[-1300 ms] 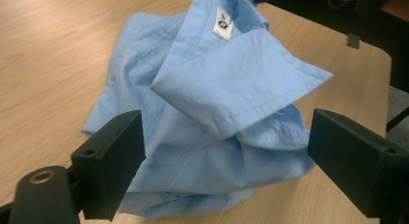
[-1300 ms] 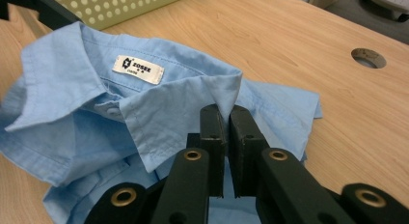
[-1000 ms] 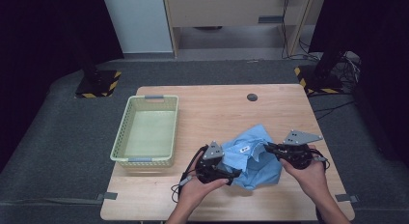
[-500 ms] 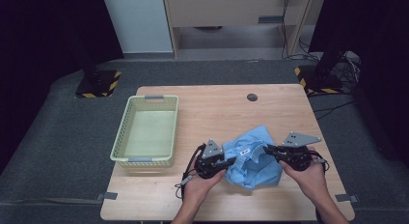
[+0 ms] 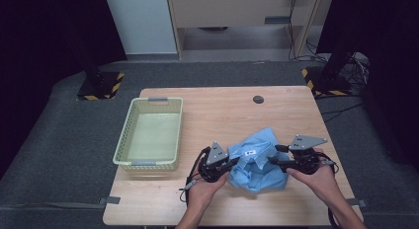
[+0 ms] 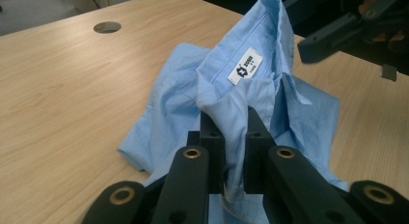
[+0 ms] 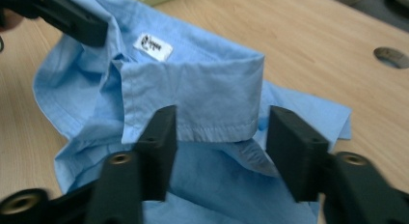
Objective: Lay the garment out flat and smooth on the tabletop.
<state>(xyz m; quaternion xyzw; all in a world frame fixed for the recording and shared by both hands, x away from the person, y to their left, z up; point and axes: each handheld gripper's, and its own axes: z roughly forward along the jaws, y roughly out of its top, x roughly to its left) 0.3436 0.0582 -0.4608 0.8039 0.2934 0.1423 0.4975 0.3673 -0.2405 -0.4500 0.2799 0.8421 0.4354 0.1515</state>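
Note:
A light blue shirt (image 5: 257,165) lies crumpled on the wooden table (image 5: 217,110), its collar with a white label (image 6: 245,65) lifted up. My left gripper (image 6: 230,122) has just been closing and now pinches a fold of the collar (image 6: 226,103) at the shirt's left side (image 5: 233,162). My right gripper (image 7: 223,120) has just been opening. Its jaws stand apart on either side of the collar's other end (image 7: 193,93), and the pads do not press on the cloth. In the high view the right gripper (image 5: 274,156) is at the shirt's right side.
A pale green mesh basket (image 5: 122,140) stands at the table's left, with nothing in it. A round cable hole (image 5: 258,99) sits near the far edge. Bare wood lies beyond the shirt. The floor around is dark, with stands at the back corners.
The left jaws have closed onto the collar fold. The right jaws have opened off the collar. Both hands stayed nearly where they were.

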